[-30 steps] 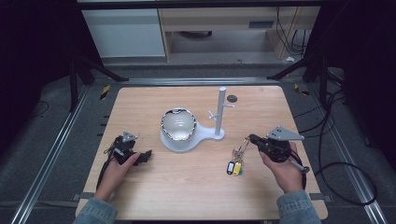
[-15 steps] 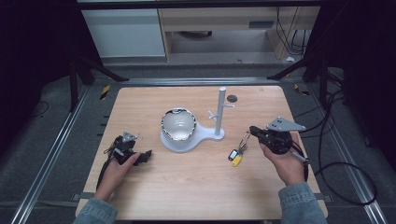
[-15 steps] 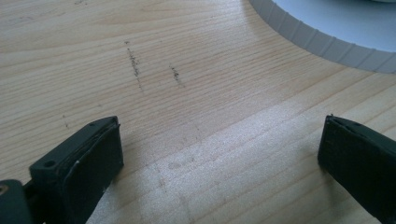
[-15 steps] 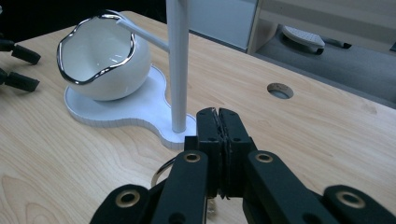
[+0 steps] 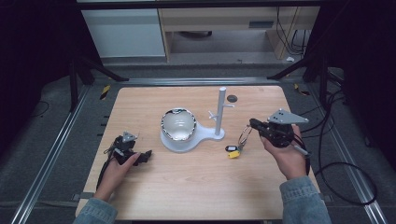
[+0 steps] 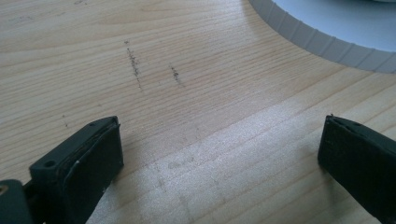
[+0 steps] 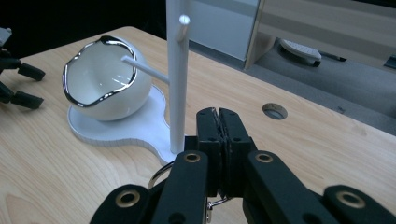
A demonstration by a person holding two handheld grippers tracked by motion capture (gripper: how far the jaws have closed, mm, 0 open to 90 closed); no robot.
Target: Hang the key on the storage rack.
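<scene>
Metal key ring (image 5: 244, 135) hung clamped in the closed right tongs (image 5: 252, 123), its tags dangling above the wooden surface (image 5: 196, 182) beside the white stand (image 5: 219, 112). Left tongs (image 5: 147, 154) rested wide open, empty, on the surface.

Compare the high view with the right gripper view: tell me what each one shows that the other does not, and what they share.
High view alone: the person's hands, the right gripper from above with the key ring hanging from it, and the black and yellow tags by the table.

Right gripper view alone: its jaws pressed together from behind, the metal ring just below them.

Both: the white stand with pegs, the white bowl with a silver rim, the left gripper, and the table's round hole.
</scene>
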